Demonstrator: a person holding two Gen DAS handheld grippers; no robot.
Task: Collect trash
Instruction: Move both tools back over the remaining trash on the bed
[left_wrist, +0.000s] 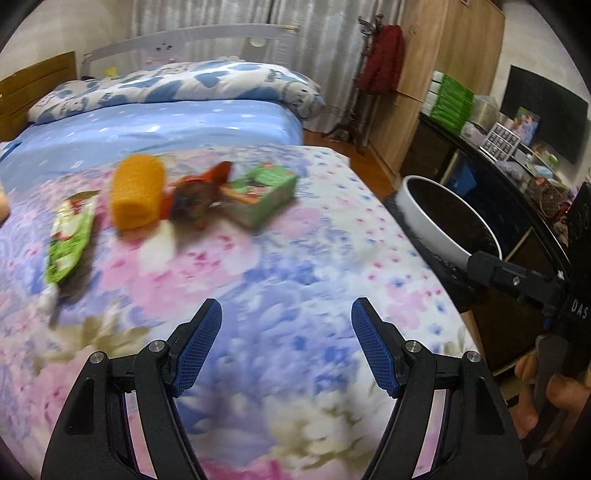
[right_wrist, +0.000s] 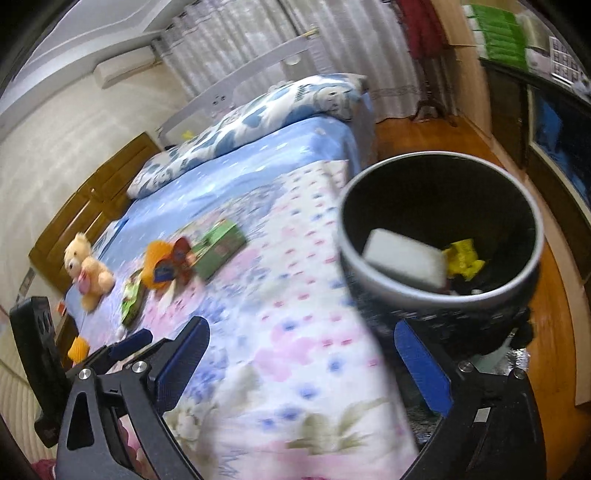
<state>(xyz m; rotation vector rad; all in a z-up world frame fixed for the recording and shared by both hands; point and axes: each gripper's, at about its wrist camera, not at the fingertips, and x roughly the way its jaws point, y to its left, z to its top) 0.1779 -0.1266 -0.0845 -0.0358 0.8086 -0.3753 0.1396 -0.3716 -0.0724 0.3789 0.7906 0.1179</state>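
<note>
Trash lies in a cluster on the floral quilt: an orange mesh roll (left_wrist: 136, 192) (right_wrist: 159, 262), a green snack packet (left_wrist: 68, 243) (right_wrist: 133, 299), a crumpled orange-brown wrapper (left_wrist: 199, 199) (right_wrist: 181, 258) and a green box (left_wrist: 266, 192) (right_wrist: 221, 247). My left gripper (left_wrist: 286, 317) hovers over bare quilt short of them, open and empty. A black-lined bin (left_wrist: 432, 218) (right_wrist: 436, 157) stands at the bed's right edge. A blurred white block (right_wrist: 406, 258) shows in its mouth beside a yellow wrapper (right_wrist: 463, 256). My right gripper (right_wrist: 301, 332) is wide open and empty, near the bin.
A teddy bear (right_wrist: 86, 273) sits at the bed's far left, and a small orange piece (right_wrist: 79, 349) lies near it. Pillows (left_wrist: 184, 85) are at the head. A dark cabinet (left_wrist: 480, 177) with clutter lines the right. A hand (left_wrist: 546, 391) holds the other gripper.
</note>
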